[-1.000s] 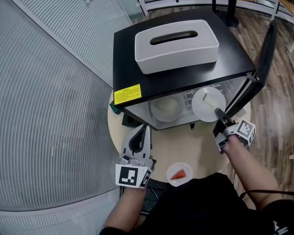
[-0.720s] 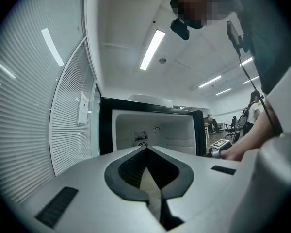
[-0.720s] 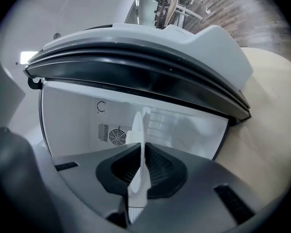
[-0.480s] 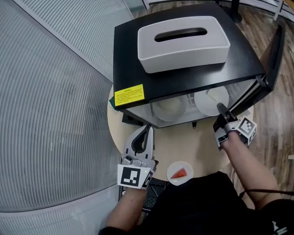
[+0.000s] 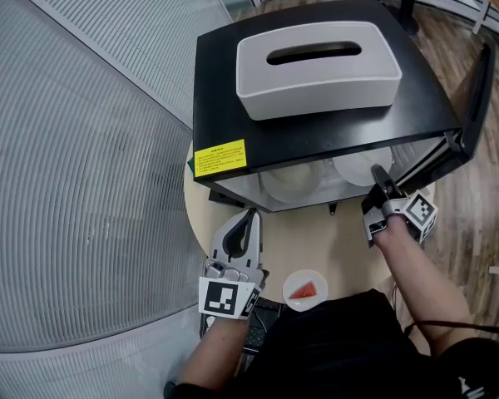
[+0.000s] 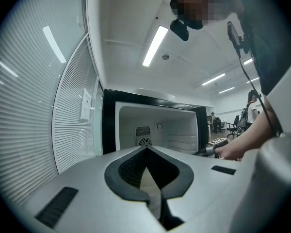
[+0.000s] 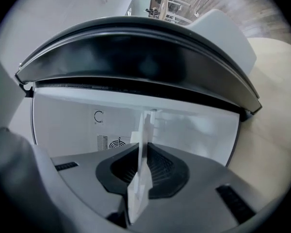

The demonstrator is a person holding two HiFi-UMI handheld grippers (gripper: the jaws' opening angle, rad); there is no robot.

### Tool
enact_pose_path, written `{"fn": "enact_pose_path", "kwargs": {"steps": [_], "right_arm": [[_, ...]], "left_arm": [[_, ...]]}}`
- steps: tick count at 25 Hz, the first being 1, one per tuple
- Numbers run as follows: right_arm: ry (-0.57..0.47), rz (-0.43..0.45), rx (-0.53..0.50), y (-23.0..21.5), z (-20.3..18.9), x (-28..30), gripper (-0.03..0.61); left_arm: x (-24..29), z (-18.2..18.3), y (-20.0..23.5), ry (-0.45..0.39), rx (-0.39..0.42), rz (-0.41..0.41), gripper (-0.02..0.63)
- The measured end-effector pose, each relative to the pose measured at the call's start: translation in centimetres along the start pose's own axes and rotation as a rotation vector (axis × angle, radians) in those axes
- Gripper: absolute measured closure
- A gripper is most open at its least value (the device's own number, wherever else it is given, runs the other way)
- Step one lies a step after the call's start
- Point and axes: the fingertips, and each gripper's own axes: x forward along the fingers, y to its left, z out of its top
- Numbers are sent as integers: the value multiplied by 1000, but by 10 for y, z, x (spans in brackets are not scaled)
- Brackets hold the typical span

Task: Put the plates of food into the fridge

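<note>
White plate [image 7: 138, 193] is clamped in right tool [image 5: 377, 175] at fridge [image 5: 316, 131] opening; left tool [image 5: 248, 219] closed.

The left gripper [image 5: 250, 216] and right gripper [image 5: 377, 175] are pale grey shells with black ribbed jaw linings, each bearing a white cube [image 5: 226, 298] of black square markers, and the person wears a black top [image 5: 333, 347].

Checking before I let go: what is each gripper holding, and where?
Right gripper clamps the white plate by its near rim. Left gripper is shut and holds nothing.
</note>
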Motion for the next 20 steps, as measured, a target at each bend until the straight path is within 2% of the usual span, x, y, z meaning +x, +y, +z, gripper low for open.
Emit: {"fn": "enact_pose_path", "kwargs": {"steps": [6, 14, 20], "right_arm": [[4, 26, 3, 1, -1, 2, 552], [51, 61, -111, 5, -1, -3, 545], [97, 82, -174, 2, -3, -10, 479]], "left_arm": [[-8, 0, -4, 11, 9, 35, 611], [-24, 5, -14, 24, 17, 110, 611], [-41, 3, -25, 48, 11, 168, 611]]}}
